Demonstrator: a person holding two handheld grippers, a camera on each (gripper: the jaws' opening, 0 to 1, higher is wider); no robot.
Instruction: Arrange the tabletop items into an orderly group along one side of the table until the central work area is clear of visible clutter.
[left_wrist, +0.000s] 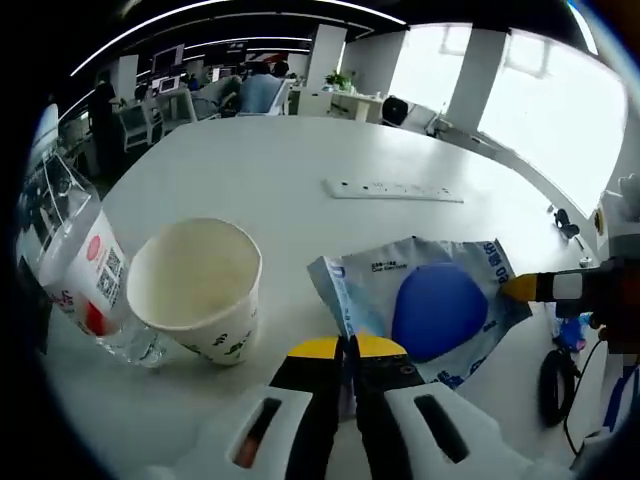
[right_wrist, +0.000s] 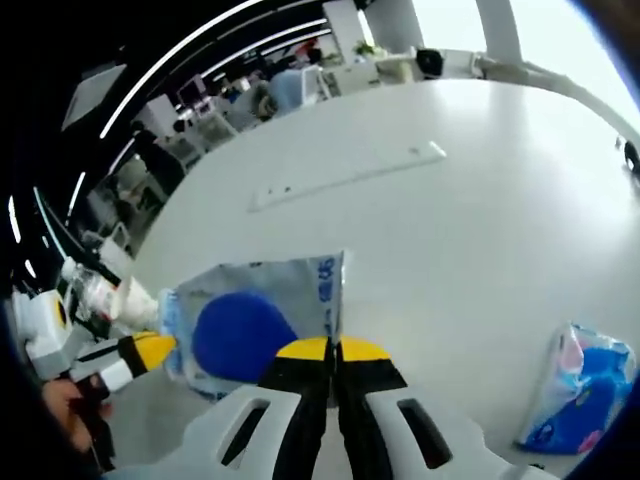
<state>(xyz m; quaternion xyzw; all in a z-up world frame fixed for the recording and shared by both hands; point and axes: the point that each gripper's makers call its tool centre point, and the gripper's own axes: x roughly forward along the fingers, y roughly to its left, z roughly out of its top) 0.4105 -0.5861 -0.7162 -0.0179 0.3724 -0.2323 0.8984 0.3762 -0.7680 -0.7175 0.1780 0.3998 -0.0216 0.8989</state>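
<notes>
A blue-and-white plastic packet (left_wrist: 430, 300) with a big blue disc on it is held flat just above the white table (left_wrist: 300, 160). My left gripper (left_wrist: 346, 348) is shut on its near edge. My right gripper (left_wrist: 522, 288) comes in from the right, pinching the opposite edge. In the right gripper view the packet (right_wrist: 250, 320) lies ahead and left, with my right gripper (right_wrist: 332, 350) shut on its printed edge and my left gripper (right_wrist: 150, 348) at its far side. A paper cup (left_wrist: 195, 285) stands upright left of the packet. A clear bottle (left_wrist: 85, 275) with a red-and-white label lies beside the cup.
A white power strip (left_wrist: 392, 189) lies across the table's middle, also visible as a power strip (right_wrist: 345, 175). A blue-and-pink tissue pack (right_wrist: 580, 392) rests near the table's right side. The cup (right_wrist: 128, 297) sits past the packet. Office desks and chairs stand beyond the table.
</notes>
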